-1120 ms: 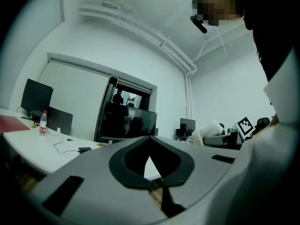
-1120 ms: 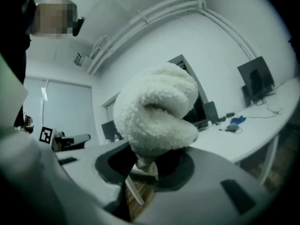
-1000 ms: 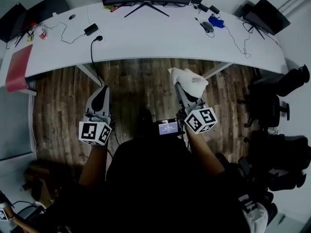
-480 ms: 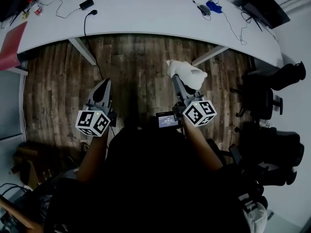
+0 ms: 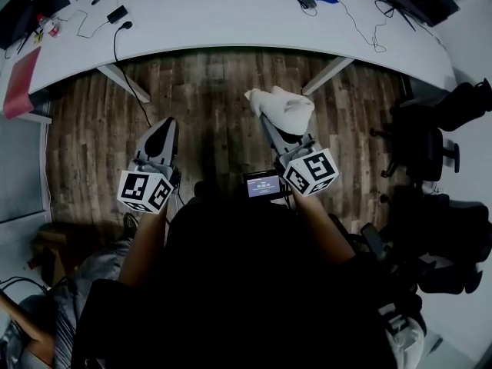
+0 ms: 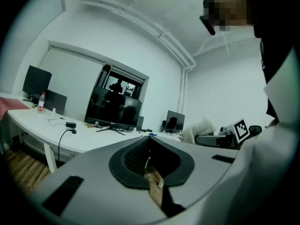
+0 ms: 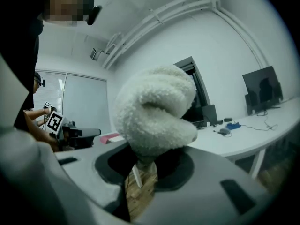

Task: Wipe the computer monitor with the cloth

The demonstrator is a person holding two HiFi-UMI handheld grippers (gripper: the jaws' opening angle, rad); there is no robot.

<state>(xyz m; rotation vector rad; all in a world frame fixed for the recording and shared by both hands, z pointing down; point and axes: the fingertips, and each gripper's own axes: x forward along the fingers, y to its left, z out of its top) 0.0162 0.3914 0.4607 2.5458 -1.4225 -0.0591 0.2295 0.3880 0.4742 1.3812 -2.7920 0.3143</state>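
Our right gripper clamps the fluffy white fleece cloth by its lower fold, above the floor near the curved white desk. It looks soft, light and floppy, best held bunched. Our left gripper is closed on nothing. The wide black monitor stands at the desk's far edge.

Your head view is dim and cool: the white table is its brightest patch, while your torso and the chairs sink to near black. Its lines bow at the edges, so the table curves like an arc. Both gripper views sit inside black rounded corners; their walls are evenly bright, lit from overhead. The cloth, close to the lens, looks soft, and the monitor screen mirrors pale shapes.
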